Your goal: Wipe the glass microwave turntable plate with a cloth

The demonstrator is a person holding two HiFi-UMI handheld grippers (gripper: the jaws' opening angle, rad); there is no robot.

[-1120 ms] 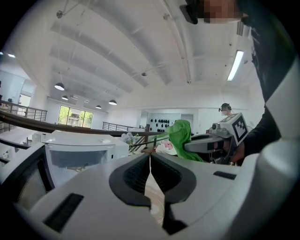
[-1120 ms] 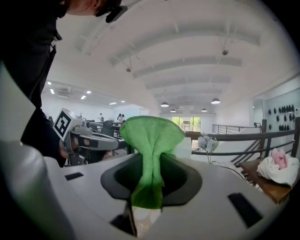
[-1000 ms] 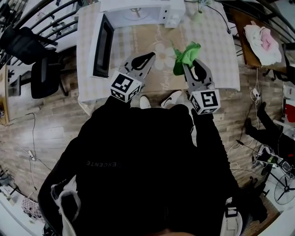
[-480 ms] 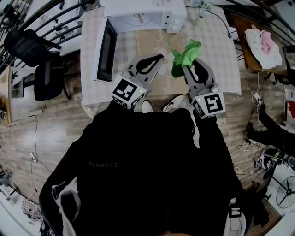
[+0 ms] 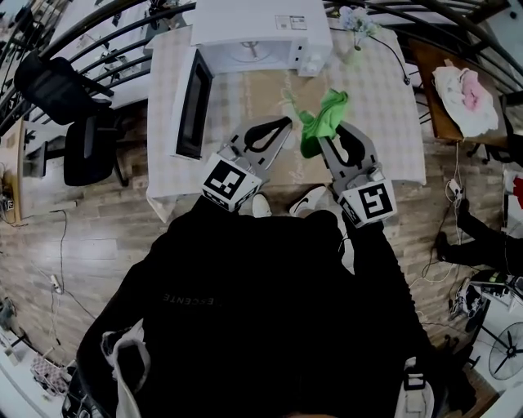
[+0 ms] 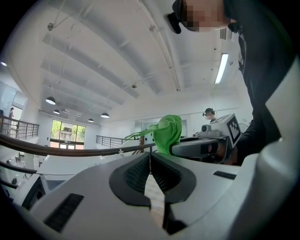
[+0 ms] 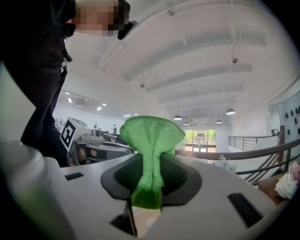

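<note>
The green cloth [image 5: 324, 114] is gripped between the fingers of the right gripper [image 5: 321, 137] and is held up above the bench [image 5: 384, 98]. The fingers of the left gripper [image 5: 283, 123] are pressed together, with nothing between them. The microwave [image 5: 253, 20] is seen open behind them; the glass plate cannot be made out clearly.

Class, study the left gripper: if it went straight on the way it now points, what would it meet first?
Probably the cloth held in the right gripper. It sits just beyond the left gripper, slightly right of its line. Depth is unclear, so the gripper might pass beside it.
</note>
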